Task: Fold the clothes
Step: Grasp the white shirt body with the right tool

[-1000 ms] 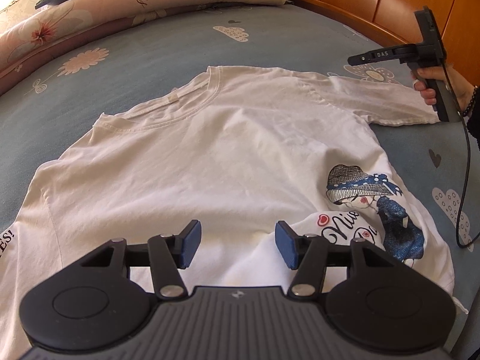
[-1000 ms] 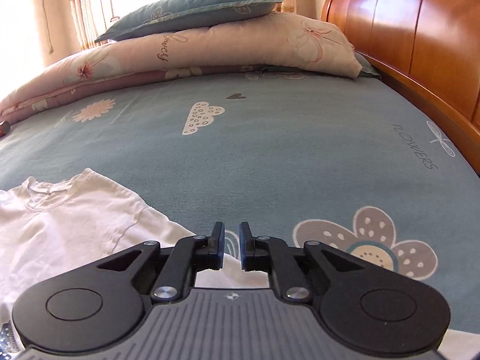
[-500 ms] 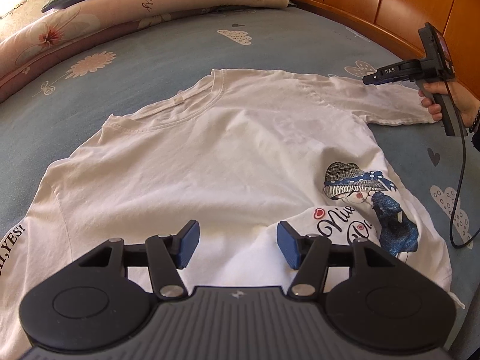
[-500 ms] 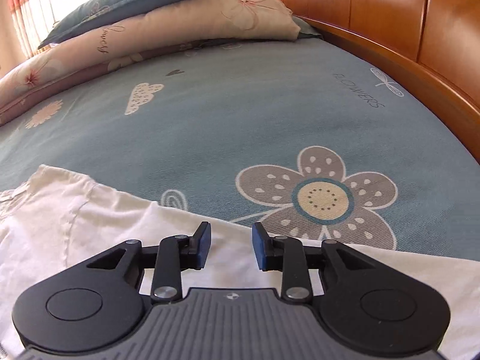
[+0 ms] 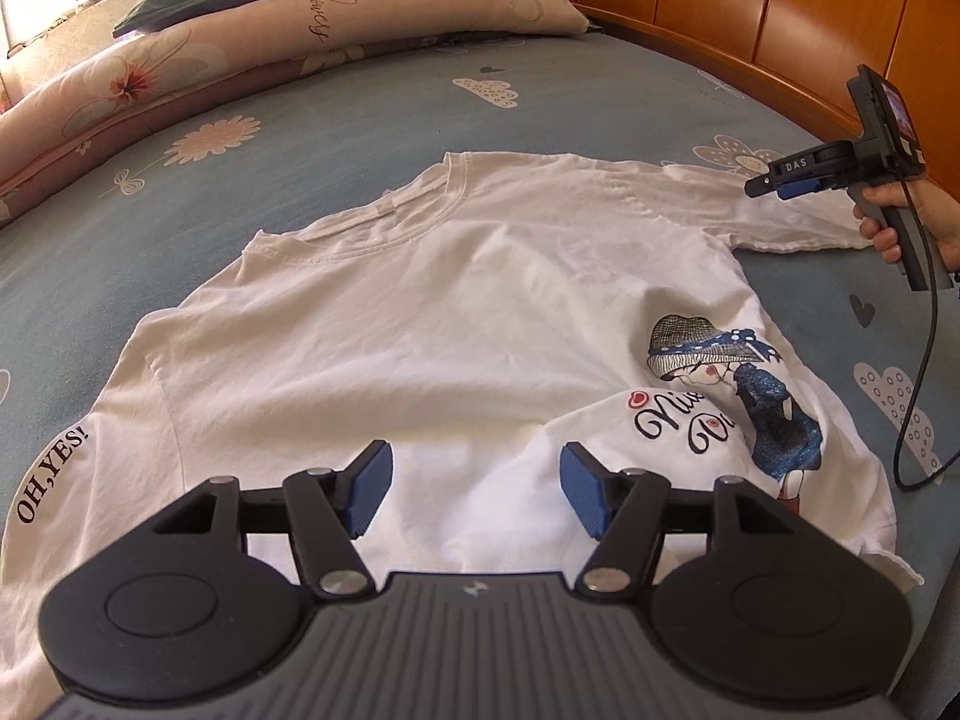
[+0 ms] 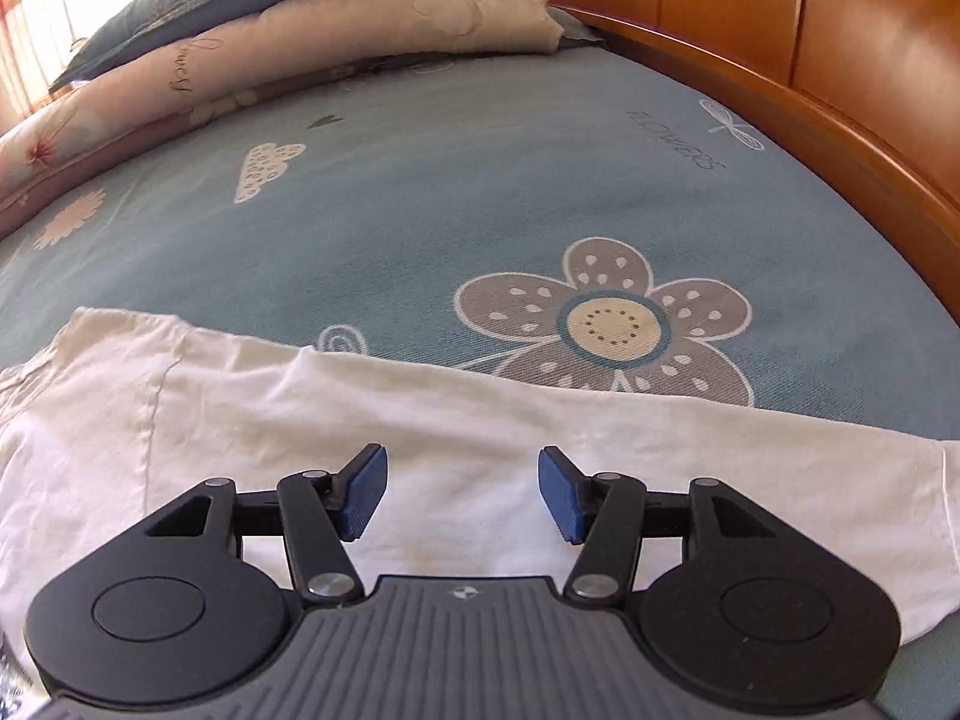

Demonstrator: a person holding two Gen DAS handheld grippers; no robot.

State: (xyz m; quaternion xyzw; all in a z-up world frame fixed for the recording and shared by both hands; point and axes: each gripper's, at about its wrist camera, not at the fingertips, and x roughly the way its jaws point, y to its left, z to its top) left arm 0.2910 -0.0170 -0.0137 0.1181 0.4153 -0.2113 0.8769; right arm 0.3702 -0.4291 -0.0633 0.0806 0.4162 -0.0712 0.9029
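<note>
Both tongs stand empty. Left tongs [image 5: 477, 495] hover over the near hem of the white T-shirt [image 5: 420, 324], jaws wide apart and just opened further, with only flat cloth showing below the gap. Right tongs [image 6: 462, 492] hover over the right sleeve [image 6: 540, 438], jaws parted and just opened from nearly closed; the sleeve lies under them and no pad presses on it. In the left wrist view the right tongs [image 5: 774, 185] sit above the sleeve end, carried by a hand [image 5: 918, 219].

Progress, judged from the layout: early stage. The garment lies spread on the blue bed sheet [image 5: 360, 138], both sleeves extended, body largely smooth. One near right hem corner is turned over, exposing the printed figure [image 5: 738, 384] and script. No deliberate fold is visible. Remaining: sleeve folds, side folds and the lengthwise fold, in effect the whole sequence.

Orientation: the collar [image 5: 420, 207] points to the far side, toward the pillows [image 5: 336, 6]; the hem lies near. The long axis runs near to far, tilted slightly to the right. The sleeves extend left and right across that axis.
</note>
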